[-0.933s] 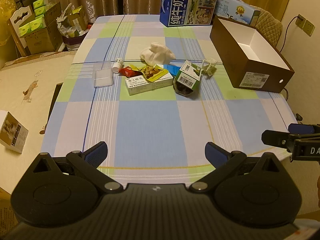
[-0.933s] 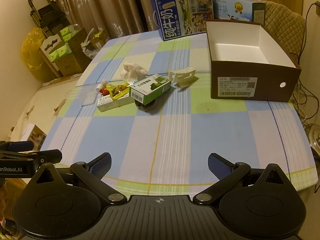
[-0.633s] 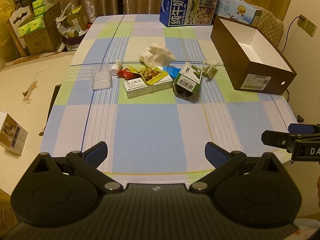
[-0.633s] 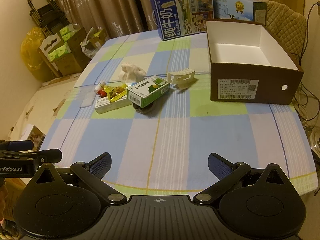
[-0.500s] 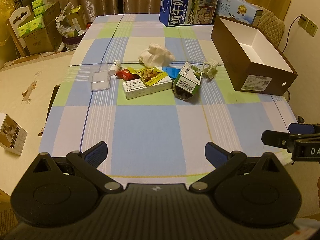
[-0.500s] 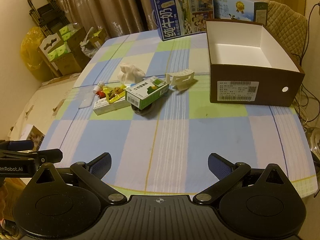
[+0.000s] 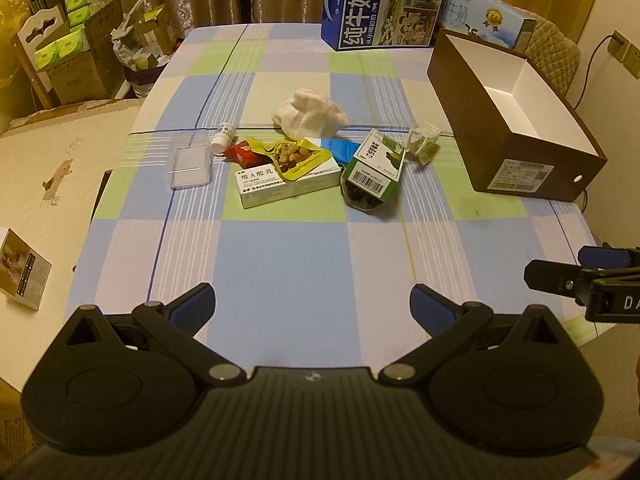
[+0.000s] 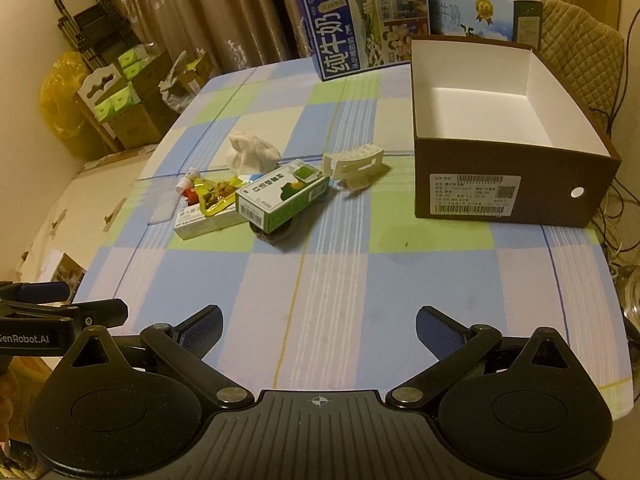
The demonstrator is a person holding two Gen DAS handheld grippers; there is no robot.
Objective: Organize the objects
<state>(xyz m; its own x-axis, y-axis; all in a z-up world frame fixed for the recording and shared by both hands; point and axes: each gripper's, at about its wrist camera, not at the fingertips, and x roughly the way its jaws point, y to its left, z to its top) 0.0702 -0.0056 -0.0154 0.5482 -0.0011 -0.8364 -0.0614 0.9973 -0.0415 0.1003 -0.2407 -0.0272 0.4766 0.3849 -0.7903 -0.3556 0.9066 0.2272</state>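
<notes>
Several small light items clustered mid-frame on the counter (image 7: 280, 256): green carton (image 7: 374, 168) stiff, likely best pinched across its long sides; white cloth (image 7: 310, 114) soft. Both left gripper (image 7: 312, 308) and right gripper (image 8: 319, 326) at lower frame, jaws apart, empty; open brown box (image 8: 508, 192) at right.

1. I see a matt woven checked tablecloth (image 7: 288, 256) over the table.
2. The brown box (image 8: 496, 168) near its right edge looks like matt cardboard, white inside.
3. The yellow snack pouch (image 7: 296, 158) is glossy foil.
4. My gripper fingers (image 8: 200, 330) carry ribbed blue pads.
</notes>
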